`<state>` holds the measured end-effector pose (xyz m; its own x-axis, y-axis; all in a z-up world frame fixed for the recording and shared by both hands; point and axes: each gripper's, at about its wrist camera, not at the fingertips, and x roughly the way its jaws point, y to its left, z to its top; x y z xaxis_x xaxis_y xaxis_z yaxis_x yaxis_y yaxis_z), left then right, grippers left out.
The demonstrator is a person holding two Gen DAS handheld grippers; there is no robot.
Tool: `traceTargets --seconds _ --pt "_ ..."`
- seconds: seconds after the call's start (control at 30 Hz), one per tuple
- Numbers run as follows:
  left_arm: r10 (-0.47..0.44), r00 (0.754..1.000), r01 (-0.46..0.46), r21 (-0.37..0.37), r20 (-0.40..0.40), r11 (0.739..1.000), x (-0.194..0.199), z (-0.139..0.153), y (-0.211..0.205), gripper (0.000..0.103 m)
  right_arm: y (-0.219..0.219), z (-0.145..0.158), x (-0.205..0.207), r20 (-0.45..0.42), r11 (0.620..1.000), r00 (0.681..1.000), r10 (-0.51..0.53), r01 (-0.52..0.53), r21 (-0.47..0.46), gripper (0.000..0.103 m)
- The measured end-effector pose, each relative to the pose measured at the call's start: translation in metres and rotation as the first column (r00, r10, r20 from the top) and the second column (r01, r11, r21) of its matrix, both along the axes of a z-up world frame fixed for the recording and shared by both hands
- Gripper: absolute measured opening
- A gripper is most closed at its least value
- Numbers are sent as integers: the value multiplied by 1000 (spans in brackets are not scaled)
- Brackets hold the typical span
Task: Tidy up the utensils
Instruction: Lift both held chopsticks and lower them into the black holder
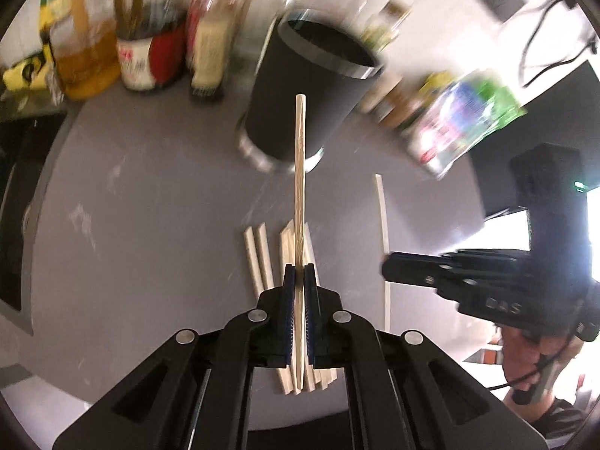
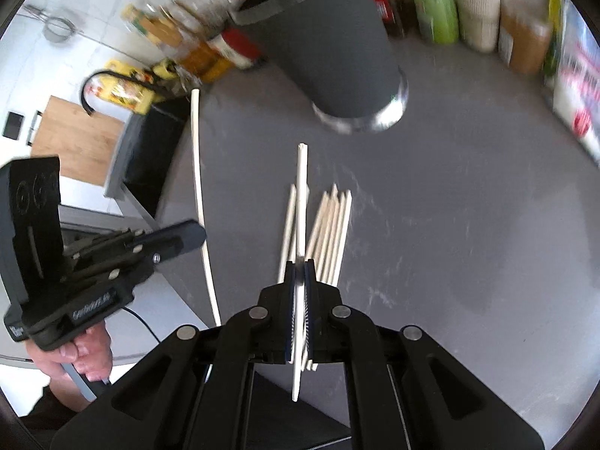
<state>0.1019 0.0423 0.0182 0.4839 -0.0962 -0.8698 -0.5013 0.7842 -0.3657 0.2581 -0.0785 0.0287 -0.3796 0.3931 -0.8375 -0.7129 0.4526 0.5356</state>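
My left gripper (image 1: 299,268) is shut on a wooden chopstick (image 1: 299,172) that points up toward a black cup with steel rims (image 1: 300,90). My right gripper (image 2: 299,265) is shut on a pale chopstick (image 2: 302,195), held above a loose pile of several chopsticks (image 2: 330,232) on the grey table. The same pile (image 1: 262,255) lies under the left gripper. The black cup (image 2: 337,48) stands beyond the pile. In the left wrist view the right gripper (image 1: 390,268) shows side-on at the right, and the left gripper (image 2: 198,234) shows at the left in the right wrist view.
A single chopstick (image 1: 382,232) lies apart near the table edge (image 2: 198,195). Oil and sauce bottles (image 1: 86,56) and jars stand behind the cup. Packets and a green package (image 1: 465,120) stand at the right. Cups and boxes (image 2: 480,11) line the back.
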Motion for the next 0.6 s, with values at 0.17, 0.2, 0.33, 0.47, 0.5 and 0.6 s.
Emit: traceTargets --seconds 0.17,0.2,0.33,0.47,0.5,0.6 --pt "-15 996 12 36 93 999 16 28 -10 4 9 25 17 42 998 999 -26 24 63 6" --pt "-18 994 13 45 109 999 19 32 -13 4 12 31 21 48 997 998 -30 26 78 6" --pt "-32 984 15 102 173 995 30 58 -12 4 21 46 34 57 988 997 -48 39 147 6" --pt "-32 973 -4 156 228 988 44 74 -3 4 29 64 50 46 959 995 -88 72 273 6" --pt "-33 972 -9 178 232 984 46 75 -1 4 31 67 55 42 949 994 -102 84 302 6" --pt "-44 962 -6 183 268 983 62 78 10 4 39 75 65 77 926 988 -131 94 367 6"
